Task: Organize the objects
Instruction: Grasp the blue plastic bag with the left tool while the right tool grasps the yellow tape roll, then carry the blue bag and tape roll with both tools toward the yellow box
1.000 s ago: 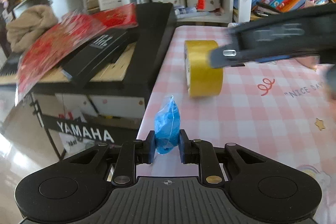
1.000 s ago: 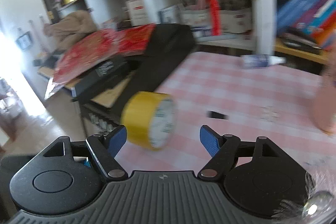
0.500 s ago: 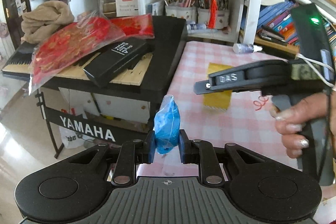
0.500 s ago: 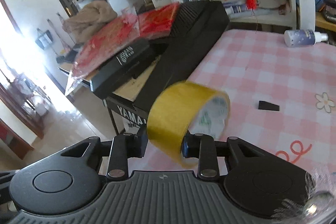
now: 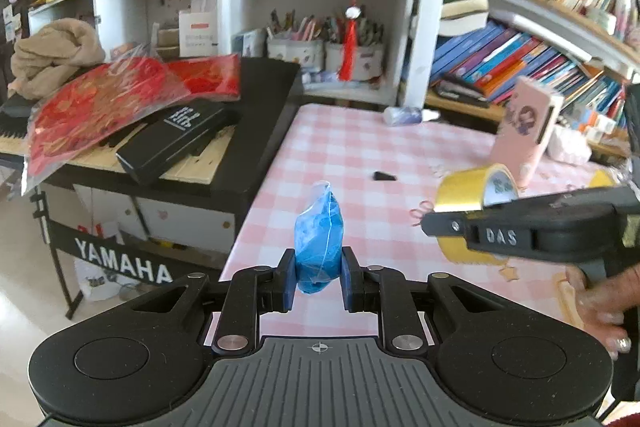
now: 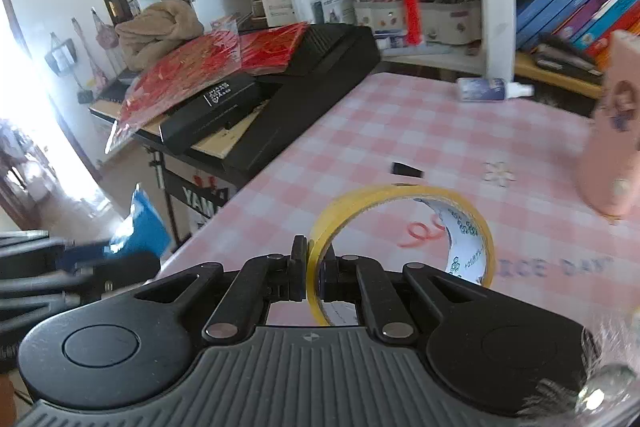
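My left gripper (image 5: 316, 277) is shut on a crumpled blue plastic packet (image 5: 319, 235), held above the near left edge of the pink checked table (image 5: 352, 155). The packet also shows at the left of the right wrist view (image 6: 140, 229). My right gripper (image 6: 314, 277) is shut on the rim of a yellow tape roll (image 6: 400, 227), lifted above the table. In the left wrist view the tape roll (image 5: 468, 193) and the right gripper (image 5: 440, 223) are at the right, held by a hand.
A small black piece (image 5: 385, 177) and a small bottle (image 5: 402, 115) lie on the table. A pink box (image 5: 528, 135) stands at the right. A black keyboard (image 5: 256, 131) with a black case and red packets is left of the table. Shelves with books stand behind.
My right gripper closed on the tape roll on the table, lifted it and carried it to the right. The left gripper has risen and pulled back, still holding the blue packet.
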A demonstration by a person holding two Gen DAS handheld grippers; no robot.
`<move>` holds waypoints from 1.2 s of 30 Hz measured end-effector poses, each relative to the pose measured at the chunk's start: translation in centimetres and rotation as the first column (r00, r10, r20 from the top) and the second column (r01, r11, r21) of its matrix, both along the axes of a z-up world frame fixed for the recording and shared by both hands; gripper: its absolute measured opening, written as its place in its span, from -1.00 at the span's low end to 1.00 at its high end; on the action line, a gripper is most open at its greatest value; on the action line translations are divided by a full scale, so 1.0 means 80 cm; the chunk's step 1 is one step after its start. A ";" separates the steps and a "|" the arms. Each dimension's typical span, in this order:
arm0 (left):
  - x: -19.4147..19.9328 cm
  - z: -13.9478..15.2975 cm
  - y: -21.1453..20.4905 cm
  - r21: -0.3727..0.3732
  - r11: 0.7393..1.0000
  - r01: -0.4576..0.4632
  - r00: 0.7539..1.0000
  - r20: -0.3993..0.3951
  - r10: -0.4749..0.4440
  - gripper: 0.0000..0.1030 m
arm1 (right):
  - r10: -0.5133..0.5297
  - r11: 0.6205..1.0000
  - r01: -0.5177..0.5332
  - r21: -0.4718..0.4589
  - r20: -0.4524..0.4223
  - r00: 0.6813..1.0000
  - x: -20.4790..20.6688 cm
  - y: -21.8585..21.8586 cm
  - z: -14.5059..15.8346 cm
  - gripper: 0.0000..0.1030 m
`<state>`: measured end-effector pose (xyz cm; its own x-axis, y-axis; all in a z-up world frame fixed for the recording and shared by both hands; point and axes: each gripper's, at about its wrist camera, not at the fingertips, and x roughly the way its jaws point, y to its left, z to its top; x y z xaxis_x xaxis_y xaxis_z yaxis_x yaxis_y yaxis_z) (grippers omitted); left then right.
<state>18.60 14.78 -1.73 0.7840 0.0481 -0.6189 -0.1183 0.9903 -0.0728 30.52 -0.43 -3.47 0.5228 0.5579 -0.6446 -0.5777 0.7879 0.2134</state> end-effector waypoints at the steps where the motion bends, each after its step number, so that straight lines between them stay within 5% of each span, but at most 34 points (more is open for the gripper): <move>1: -0.004 0.002 -0.002 -0.008 1.000 0.004 1.000 0.006 -0.004 -0.61 | -0.006 1.000 0.006 -0.011 0.007 1.000 -0.009 -0.006 0.004 -0.89; 15: -0.081 0.033 -0.026 -0.072 0.993 0.089 0.993 0.086 -0.083 -0.61 | -0.109 0.993 0.112 -0.032 0.085 0.990 -0.122 -0.069 0.049 -0.89; 36: -0.210 0.019 -0.060 -0.084 0.965 0.250 0.968 0.054 -0.246 -0.61 | -0.254 0.963 0.260 -0.075 0.091 0.963 -0.300 -0.097 0.039 -0.89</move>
